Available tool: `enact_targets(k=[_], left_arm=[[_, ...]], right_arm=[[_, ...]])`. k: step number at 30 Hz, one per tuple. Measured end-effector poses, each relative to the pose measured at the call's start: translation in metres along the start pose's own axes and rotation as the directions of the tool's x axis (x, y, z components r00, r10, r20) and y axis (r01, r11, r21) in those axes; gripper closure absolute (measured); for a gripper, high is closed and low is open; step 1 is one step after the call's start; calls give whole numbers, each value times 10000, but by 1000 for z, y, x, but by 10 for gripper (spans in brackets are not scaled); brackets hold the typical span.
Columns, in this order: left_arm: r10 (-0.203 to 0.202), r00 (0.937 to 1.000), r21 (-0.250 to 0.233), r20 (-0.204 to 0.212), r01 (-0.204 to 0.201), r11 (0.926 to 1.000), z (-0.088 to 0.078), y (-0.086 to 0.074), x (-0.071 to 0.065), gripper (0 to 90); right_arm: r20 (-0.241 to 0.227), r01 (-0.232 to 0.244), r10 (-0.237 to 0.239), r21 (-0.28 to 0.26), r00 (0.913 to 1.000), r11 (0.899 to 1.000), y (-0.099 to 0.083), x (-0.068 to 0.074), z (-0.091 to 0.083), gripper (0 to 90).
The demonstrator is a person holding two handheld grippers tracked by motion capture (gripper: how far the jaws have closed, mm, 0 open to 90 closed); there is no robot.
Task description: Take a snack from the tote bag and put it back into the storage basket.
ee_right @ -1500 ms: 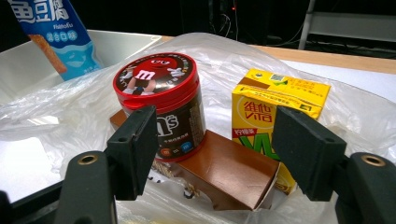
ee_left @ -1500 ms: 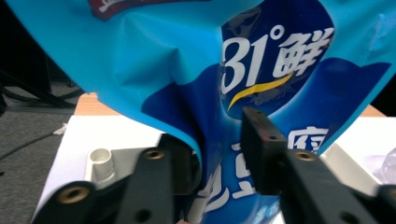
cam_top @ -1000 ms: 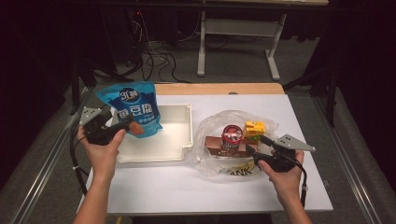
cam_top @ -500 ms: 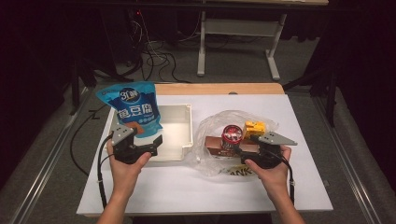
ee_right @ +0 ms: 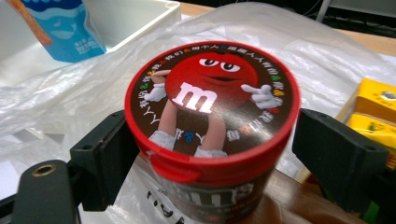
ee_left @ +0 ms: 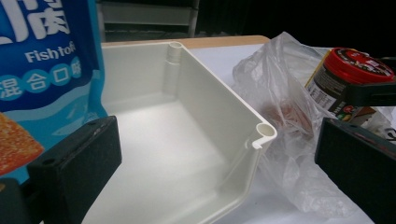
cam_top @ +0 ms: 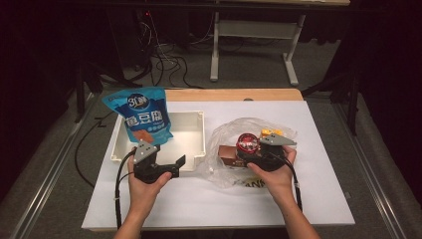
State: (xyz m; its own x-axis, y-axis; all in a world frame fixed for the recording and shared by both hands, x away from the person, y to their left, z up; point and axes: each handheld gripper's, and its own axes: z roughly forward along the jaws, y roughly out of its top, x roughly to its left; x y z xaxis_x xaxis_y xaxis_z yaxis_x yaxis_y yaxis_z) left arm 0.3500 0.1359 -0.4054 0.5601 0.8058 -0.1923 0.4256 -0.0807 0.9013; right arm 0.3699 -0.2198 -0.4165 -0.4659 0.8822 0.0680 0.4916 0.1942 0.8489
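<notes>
Each hand carries a set of black tongs: the left tongs (cam_top: 171, 164) and the right tongs (cam_top: 244, 155). Each has a chunky black body topped by a grey three-cornered plate, and a black cable trails back from it along the forearm. Seen close up, the jaws are thick, blocky slabs of matt black with squared ends. On the right tongs a small brass-coloured ring sits in the black housing beside one jaw. The forearms are bare, with no sleeves reaching them.

Beyond the table (cam_top: 318, 199) — a metal desk frame (cam_top: 251, 45), tangled cables (cam_top: 164, 55).
</notes>
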Motion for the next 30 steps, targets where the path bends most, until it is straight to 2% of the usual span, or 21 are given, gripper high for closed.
enact_targets(k=[2,4,9,13,17,24,30], left_arm=[[59,9999,45,83,-60,10000,2,-1,-2,11],[111,9999,68,125,-112,9999,3,-1,-5,13],[282,9992,117,286,-285,9995,7,-2,-15,17],[487,9977,227,471,-498,9985,11,-3,-24,21],[683,9953,290,681,-704,9971,17,-4,-35,23],[1151,9867,327,1151,-1195,9923,30,-4,-63,30],[1634,9742,189,1556,-1683,9856,40,2,-89,31]], right_arm=[[1,24,-24,70,10000,10000,0,0,4,161],[-52,98,-98,64,9999,9999,-1,1,8,231],[163,253,-251,-124,9996,9996,-1,3,7,255],[197,-95,99,-192,9998,9998,1,0,2,257],[109,-213,218,-394,9997,9990,6,-2,-7,257],[-106,-81,75,-585,9999,9983,19,5,-23,257],[-100,-83,76,-655,9999,9978,28,11,-33,257]])
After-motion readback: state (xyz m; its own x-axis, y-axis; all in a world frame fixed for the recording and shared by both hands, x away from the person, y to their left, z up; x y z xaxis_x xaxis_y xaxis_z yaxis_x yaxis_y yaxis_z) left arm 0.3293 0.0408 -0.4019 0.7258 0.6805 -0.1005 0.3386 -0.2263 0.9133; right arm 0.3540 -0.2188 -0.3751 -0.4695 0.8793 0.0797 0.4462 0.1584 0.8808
